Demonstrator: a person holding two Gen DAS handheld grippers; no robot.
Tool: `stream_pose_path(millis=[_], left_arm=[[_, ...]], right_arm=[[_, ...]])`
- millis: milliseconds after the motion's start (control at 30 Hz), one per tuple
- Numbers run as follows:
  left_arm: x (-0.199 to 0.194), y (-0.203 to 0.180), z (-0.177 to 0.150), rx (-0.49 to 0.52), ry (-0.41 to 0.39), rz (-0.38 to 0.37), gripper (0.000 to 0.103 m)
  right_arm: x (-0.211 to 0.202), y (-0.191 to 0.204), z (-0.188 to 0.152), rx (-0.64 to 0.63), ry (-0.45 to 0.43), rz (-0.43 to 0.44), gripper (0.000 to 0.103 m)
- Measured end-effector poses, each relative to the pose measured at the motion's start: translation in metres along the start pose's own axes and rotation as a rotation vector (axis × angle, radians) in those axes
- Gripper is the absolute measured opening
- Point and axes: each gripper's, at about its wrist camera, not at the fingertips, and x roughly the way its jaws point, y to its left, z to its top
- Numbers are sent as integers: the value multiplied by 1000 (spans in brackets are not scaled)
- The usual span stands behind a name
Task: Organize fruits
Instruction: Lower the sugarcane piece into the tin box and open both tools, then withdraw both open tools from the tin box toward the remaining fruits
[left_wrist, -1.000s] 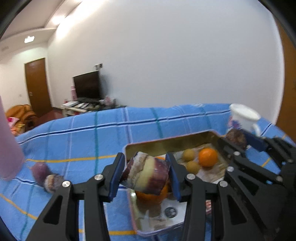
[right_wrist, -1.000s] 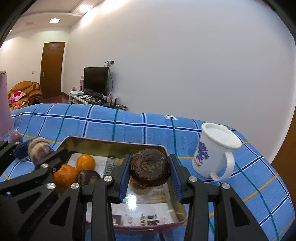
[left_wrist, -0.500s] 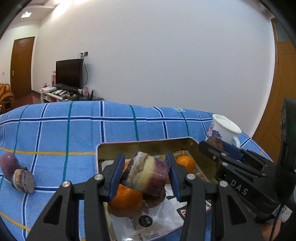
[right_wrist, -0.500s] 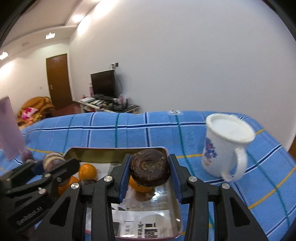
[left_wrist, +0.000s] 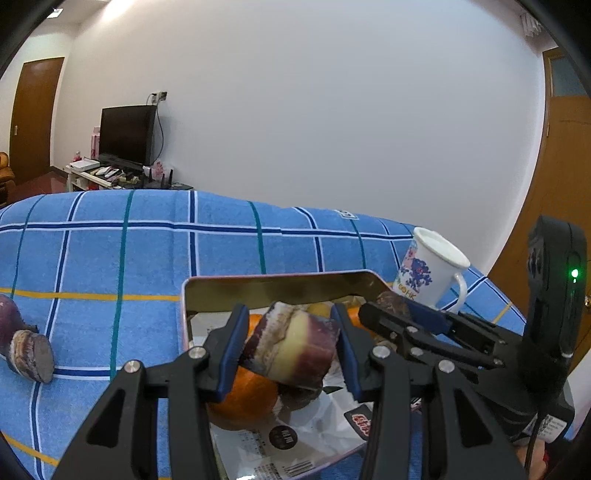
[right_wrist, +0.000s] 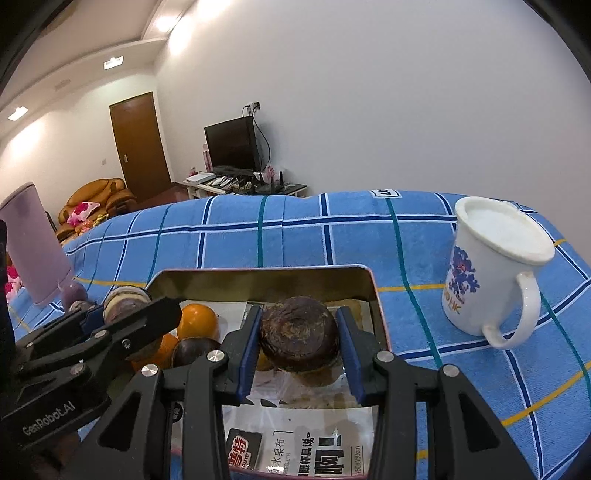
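Left gripper (left_wrist: 290, 347): clamped on a purple-and-cream cane chunk (left_wrist: 291, 345), held over the tin (left_wrist: 280, 286). Right gripper (right_wrist: 299, 339): clamped on a dark round fruit (right_wrist: 299, 334), above the tin's far right corner. Oranges (right_wrist: 195, 321) in tin at 9 o'clock of that fruit; mug (right_wrist: 495, 266) at 2 o'clock; cane pieces (left_wrist: 27, 352) on cloth at 9 o'clock of tin.

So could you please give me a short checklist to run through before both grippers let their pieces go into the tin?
1. Left gripper clamped on the sugarcane piece: ok.
2. Right gripper clamped on the dark round fruit: ok.
3. Both pieces above the tin: ok.
4. Free paper below the dark round fruit: ok.
5. Free floor below the sugarcane piece: not ok, an orange lies there.
6. Mug outside the tin: ok.
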Motion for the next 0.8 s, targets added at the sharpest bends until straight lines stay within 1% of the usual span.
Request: stream_pose_path(millis=[100, 300, 333, 400, 467, 500, 533, 567, 600, 633, 700, 733, 767, 800], left_arm=[[1, 0, 0, 0, 6, 14, 48], [5, 4, -2, -13, 47, 49, 49], [4, 4, -2, -14, 42, 51, 52], [0, 3, -3, -8, 21, 62, 59], [-5, 1, -2, 0, -3, 83, 75], [-9, 1, -2, -1, -21, 90, 78], [-12, 1, -1, -3, -34, 89, 83], [-17, 1, 0, -5, -50, 86, 90], [-21, 2, 1, -6, -67, 86, 94], [-27, 1, 3, -5, -93, 95, 102], [-41, 3, 7, -4, -164, 140, 103], [-45, 5, 9, -4, -185, 158, 103], [-51, 8, 11, -7, -208, 184, 103], [-56, 11, 13, -13, -231, 218, 103]], right_arm=[[4, 2, -2, -8, 20, 11, 42], [12, 4, -5, 2, 69, 55, 42], [14, 3, -6, 11, 82, 66, 42], [13, 3, -6, 17, 79, 70, 43], [10, 0, -5, 37, 68, 89, 44], [8, -3, -5, 50, 64, 97, 46], [7, -5, -4, 65, 60, 108, 51], [3, -9, -3, 90, 47, 128, 54], [0, -12, -3, 108, 31, 139, 61], [-6, -13, -3, 123, 7, 147, 67], [-20, -17, -2, 147, -78, 141, 72], [-27, -18, -2, 151, -115, 125, 76], [-35, -19, -2, 154, -164, 96, 77], [-40, -20, -3, 155, -193, 73, 79]])
